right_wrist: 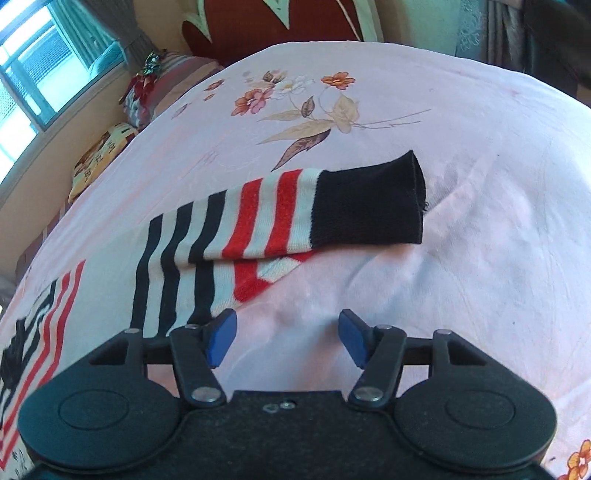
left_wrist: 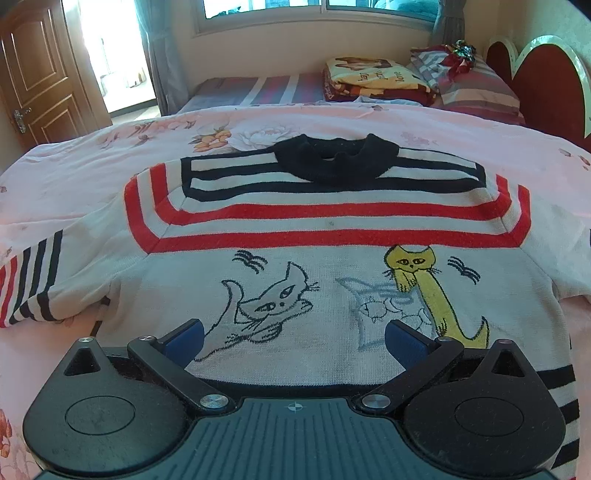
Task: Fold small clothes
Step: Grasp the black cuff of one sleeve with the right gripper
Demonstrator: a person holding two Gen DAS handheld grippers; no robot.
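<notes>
Both grippers hang over the bed with nothing between their blue pads; the left gripper (left_wrist: 293, 338) has its jaws spread wide above the lower front of the small white knit sweater (left_wrist: 325, 295), gripping nothing; the right gripper (right_wrist: 288, 338) has its jaws apart too, bare sheet showing in the gap, its left pad just beside the striped sleeve (right_wrist: 236, 229). That sweater lies flat, front up, on the pink floral bedsheet (left_wrist: 92, 177), black collar (left_wrist: 334, 160) at the far end, red and navy bands across the chest, cat drawings below; one sleeve runs out to the left edge of the left wrist view; in the right wrist view the other sleeve stretches across the sheet, its black cuff (right_wrist: 373, 206) furthest out, a fold of striped knit tucked beneath it. Further back, a folded patterned blanket (left_wrist: 364, 79) sits beside a striped pillow (left_wrist: 476, 92), against a dark red headboard (left_wrist: 543, 88); a brown wooden door (left_wrist: 40, 70) stands far left, a window (left_wrist: 317, 13) above the bed.
</notes>
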